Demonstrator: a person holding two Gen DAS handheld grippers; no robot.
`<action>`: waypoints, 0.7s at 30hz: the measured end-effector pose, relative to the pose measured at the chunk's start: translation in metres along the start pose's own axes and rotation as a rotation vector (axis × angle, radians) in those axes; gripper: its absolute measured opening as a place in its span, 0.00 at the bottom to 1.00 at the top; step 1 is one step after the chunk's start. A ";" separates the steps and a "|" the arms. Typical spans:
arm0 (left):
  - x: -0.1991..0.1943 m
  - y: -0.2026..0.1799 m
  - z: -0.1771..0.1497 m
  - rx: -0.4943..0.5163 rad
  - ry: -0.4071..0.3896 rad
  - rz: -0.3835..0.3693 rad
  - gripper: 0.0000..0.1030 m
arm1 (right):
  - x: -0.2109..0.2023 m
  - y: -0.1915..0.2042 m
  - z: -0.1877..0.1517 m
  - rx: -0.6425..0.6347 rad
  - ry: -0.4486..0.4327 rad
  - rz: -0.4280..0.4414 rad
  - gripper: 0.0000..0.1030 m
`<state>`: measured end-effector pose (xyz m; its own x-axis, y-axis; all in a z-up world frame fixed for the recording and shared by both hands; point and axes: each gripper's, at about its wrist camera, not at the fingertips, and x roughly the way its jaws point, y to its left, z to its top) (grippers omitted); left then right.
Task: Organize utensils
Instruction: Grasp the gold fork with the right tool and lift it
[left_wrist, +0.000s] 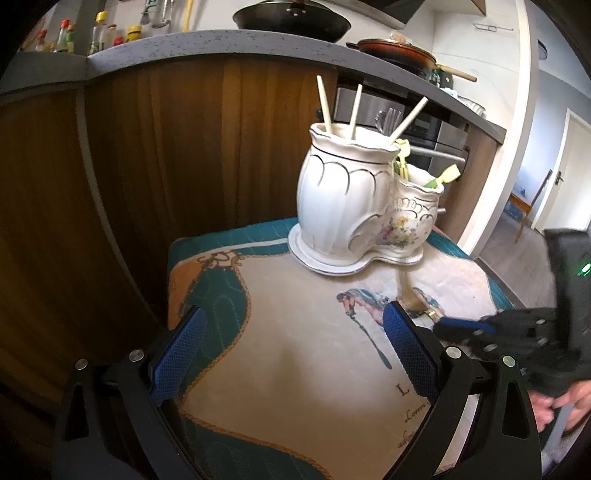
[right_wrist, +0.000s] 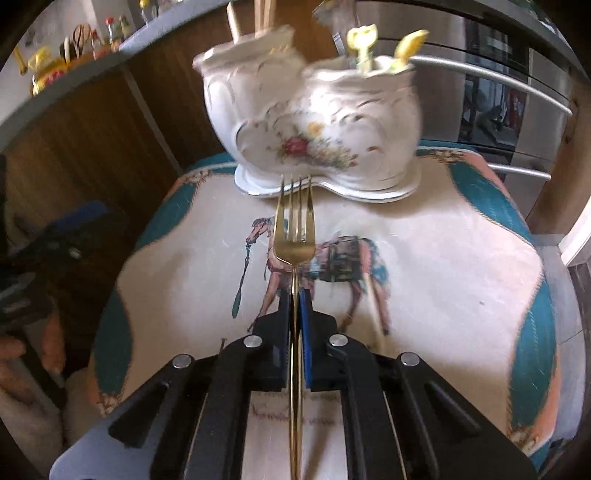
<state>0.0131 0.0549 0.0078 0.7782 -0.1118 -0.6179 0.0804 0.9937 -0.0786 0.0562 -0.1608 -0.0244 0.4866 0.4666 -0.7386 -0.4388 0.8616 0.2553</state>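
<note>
A kitchen is seen, with a grey counter (left_wrist: 207, 48) and wooden cabinet fronts behind a table (right_wrist: 443, 258) covered by a cloth printed with a horse and teal borders. At the far edge of the cloth a white ceramic holder (right_wrist: 314, 122) is set, made of a taller pot and a lower pot on one base, with gilt lines and a flower print. Pale sticks (left_wrist: 325, 103) are held in the taller pot, yellow-green handles in the lower. A slim gold fork (right_wrist: 294, 236) with four tines is clamped by its handle in the right claw (right_wrist: 294, 295), tines pointed toward the holder's base. The left claw (left_wrist: 291, 332) is held wide over the cloth, with nothing between its blue pads.
</note>
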 end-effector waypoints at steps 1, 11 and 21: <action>0.001 -0.002 0.000 0.002 0.005 -0.001 0.93 | -0.006 -0.003 0.000 0.011 -0.006 0.006 0.06; 0.025 -0.066 -0.016 0.048 0.146 -0.116 0.93 | -0.071 -0.043 -0.005 0.068 -0.083 -0.010 0.06; 0.059 -0.157 -0.026 0.061 0.252 -0.195 0.91 | -0.095 -0.093 -0.013 0.147 -0.114 -0.003 0.06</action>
<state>0.0304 -0.1078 -0.0369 0.5666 -0.2923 -0.7704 0.2563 0.9511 -0.1724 0.0409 -0.2874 0.0138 0.5737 0.4763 -0.6664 -0.3263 0.8791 0.3474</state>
